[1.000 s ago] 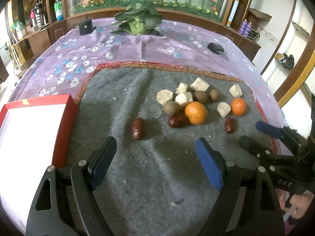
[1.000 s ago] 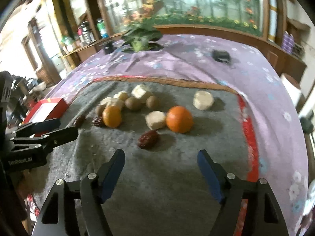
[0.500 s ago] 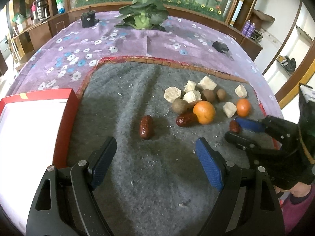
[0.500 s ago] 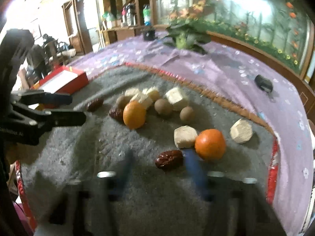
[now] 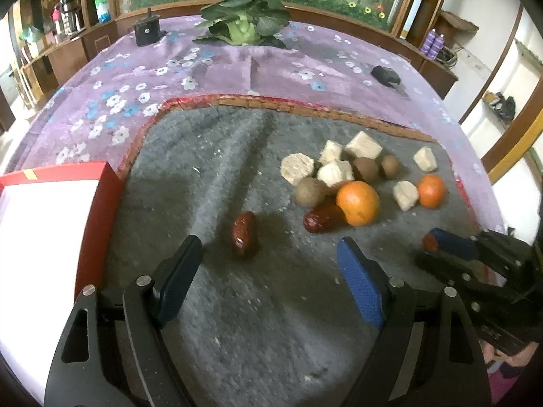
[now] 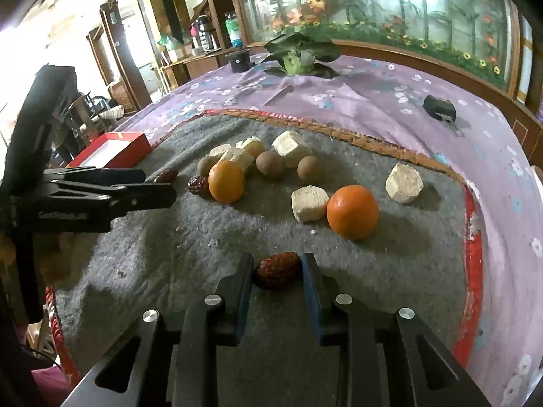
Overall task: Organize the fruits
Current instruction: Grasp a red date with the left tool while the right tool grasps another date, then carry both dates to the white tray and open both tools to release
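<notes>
Fruits lie on a grey felt mat: two oranges, brown round fruits, pale chunks and red dates. My left gripper is open and empty, just short of one date. Another date lies beside the bigger orange. My right gripper is shut on a third red date low on the mat, in front of an orange. It shows in the left wrist view at the right.
A red box with a white inside stands at the mat's left edge. A purple flowered cloth covers the table, with a green plant, a black holder and a small black object on it.
My right gripper moved forward onto the red date and closed on it. My left gripper moved closer to the left date and stayed open.
</notes>
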`<state>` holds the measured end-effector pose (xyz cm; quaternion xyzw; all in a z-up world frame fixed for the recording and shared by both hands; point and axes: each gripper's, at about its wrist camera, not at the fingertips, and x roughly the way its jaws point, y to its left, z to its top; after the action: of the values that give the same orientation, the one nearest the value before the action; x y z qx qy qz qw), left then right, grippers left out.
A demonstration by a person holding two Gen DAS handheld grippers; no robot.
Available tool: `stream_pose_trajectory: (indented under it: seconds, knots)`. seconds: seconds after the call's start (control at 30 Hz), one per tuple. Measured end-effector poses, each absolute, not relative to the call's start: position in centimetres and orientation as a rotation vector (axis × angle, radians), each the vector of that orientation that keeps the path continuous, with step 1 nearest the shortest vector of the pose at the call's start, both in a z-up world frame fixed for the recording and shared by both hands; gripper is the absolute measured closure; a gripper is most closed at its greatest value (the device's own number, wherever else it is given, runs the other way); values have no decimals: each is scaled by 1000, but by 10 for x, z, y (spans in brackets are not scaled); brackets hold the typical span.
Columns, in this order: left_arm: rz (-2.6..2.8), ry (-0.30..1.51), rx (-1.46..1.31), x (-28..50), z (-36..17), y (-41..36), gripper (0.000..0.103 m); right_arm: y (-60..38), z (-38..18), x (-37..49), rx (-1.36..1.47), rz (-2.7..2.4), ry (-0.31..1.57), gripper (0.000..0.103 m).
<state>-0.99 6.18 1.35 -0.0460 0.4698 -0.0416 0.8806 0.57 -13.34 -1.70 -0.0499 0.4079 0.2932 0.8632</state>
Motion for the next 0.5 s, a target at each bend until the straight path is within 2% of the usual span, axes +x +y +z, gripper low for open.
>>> stream_pose_trajectory:
  seconds: [0.1,0.13,0.2,0.5]
  knots:
    - [-50,974,-86,-6,12,67,56,-133,-16,5,-106,614,854,75]
    - [-50,970,-82,-4,11,68,59,-133,-16,5,-104,616,854,75]
    - [-36,972,-59,-1,9,69,72,-133,-16,5,-100,622,854,75]
    - [-21,963,-7,-10,14,66,73,-132,-16,5,-100,624,854,75]
